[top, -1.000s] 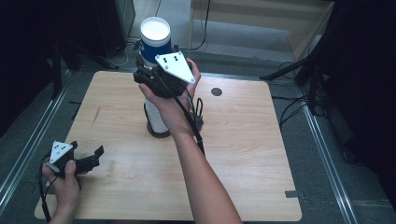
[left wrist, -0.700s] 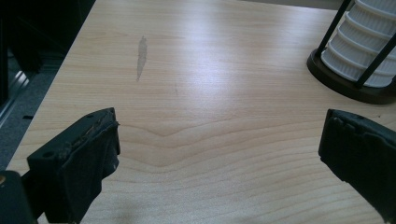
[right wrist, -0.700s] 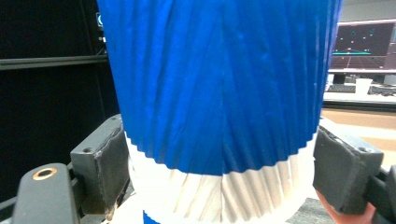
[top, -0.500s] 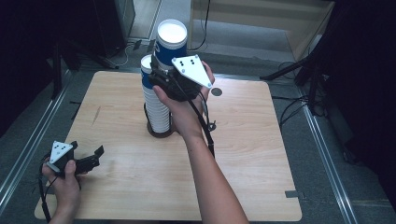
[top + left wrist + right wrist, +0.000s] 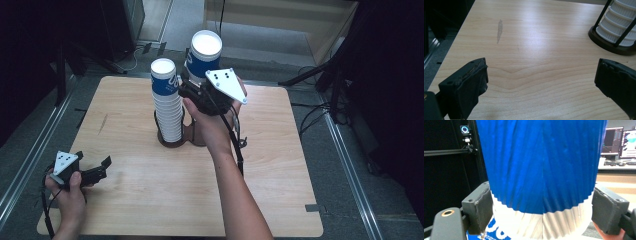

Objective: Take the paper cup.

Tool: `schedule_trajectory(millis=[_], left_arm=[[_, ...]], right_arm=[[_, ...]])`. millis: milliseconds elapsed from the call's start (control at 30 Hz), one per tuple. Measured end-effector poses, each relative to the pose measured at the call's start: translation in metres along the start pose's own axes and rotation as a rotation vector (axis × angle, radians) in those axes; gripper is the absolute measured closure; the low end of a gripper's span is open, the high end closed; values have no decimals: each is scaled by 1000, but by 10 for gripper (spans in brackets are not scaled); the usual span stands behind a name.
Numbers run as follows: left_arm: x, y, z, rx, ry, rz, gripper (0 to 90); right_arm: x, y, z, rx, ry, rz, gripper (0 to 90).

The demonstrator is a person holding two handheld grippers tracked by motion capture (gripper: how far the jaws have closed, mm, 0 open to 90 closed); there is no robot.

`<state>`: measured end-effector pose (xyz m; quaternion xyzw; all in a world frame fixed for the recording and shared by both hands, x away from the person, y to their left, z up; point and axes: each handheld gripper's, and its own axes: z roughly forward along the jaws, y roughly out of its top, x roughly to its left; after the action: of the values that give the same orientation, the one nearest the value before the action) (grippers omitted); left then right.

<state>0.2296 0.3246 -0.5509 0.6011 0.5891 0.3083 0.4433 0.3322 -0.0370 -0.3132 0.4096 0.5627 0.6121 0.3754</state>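
High view first: my right gripper [image 5: 196,86] is raised above the far half of the wooden table [image 5: 280,200], its jaws clamped on a blue-and-white paper cup [image 5: 203,54] that stands upright in the grip, open mouth up. From the right gripper view I see both black pads pressed against the ribbed sides of that cup [image 5: 541,167], one on each flank, near the line where the blue band meets the white base.

Just beside the held cup, to its left in the high view, the tall cup stack [image 5: 167,102] sits in its dark wire holder [image 5: 174,140] on the table. The two are close but apart.

My left gripper [image 5: 98,171] rests low near the table's near left corner, jaws spread wide with nothing but bare wood between them.
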Motion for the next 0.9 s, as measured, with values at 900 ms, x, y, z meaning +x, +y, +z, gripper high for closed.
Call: schedule_trajectory(millis=[900], left_arm=[[-1,0,0,-1,6,15,0]], right_arm=[[-46,-40,-36,48,-79,-1,156]])
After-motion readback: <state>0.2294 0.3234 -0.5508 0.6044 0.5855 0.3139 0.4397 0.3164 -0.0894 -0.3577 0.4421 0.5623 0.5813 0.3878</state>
